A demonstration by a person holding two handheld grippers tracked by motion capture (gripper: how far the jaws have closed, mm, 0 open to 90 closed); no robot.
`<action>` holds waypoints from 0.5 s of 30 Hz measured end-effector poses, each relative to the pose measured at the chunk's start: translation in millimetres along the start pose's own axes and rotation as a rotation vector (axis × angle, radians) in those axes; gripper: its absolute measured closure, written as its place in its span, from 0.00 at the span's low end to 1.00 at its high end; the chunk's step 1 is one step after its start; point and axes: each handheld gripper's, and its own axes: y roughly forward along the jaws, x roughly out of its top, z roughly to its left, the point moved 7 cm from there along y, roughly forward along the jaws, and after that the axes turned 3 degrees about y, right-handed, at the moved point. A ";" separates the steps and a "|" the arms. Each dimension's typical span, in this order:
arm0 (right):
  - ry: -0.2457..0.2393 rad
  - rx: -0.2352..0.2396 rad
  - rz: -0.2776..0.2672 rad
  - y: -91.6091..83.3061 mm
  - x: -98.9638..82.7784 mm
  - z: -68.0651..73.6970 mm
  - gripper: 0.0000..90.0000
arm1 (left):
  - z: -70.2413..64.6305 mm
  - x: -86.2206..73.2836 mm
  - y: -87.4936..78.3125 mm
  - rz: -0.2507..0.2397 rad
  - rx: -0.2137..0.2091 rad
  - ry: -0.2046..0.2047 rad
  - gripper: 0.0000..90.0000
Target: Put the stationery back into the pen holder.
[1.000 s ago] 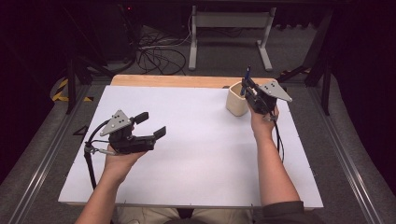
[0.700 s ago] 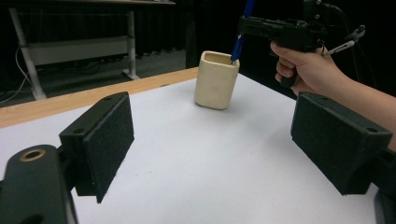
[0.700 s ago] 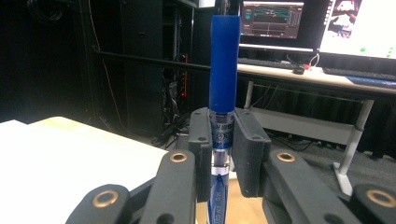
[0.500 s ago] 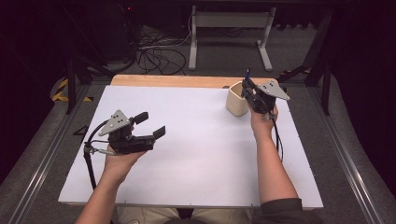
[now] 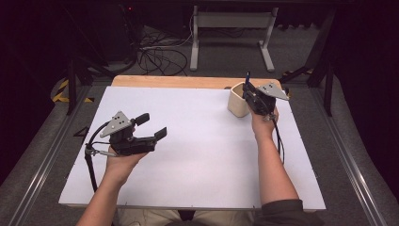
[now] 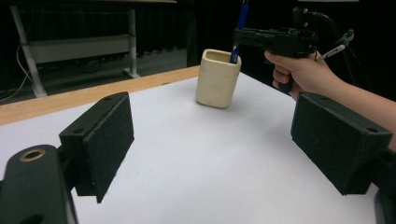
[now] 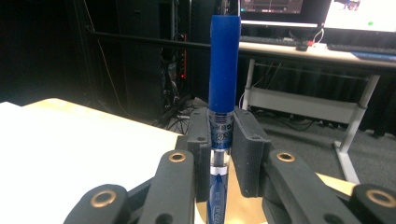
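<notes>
— White sheeting covers the counter (image 5: 197,155), with a strip of bare wood along its far edge and dark floor, cables and a metal stand beyond. What sits on it?

— One cream cup (image 5: 237,100), upright near the far right corner.

— And the right gripper (image 5: 251,96)?

— It hangs just above the cup's rim, clamped on a blue pen (image 7: 222,88). The right gripper view shows both pads pressed to the clear barrel just under the blue cap, pen upright.

— Is the pen inside the cup?

— Its lower end dips into the cup's mouth in the left gripper view; whether it touches the bottom cannot be told.

— The left gripper (image 5: 153,127)?

— Held in the left hand (image 5: 120,160) over the near left part of the counter, well apart from the cup, jaws spread wide with nothing between them.
</notes>
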 end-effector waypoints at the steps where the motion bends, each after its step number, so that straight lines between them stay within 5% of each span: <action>1: -0.001 -0.001 0.006 0.4 -1.1 -0.2 0.87 | -0.7 -0.4 0.6 0.001 -0.004 -0.001 0.16; 15: 0.044 -0.010 0.073 5.0 -16.9 -7.3 0.86 | -2.0 -1.9 2.4 0.009 -0.008 -0.001 0.16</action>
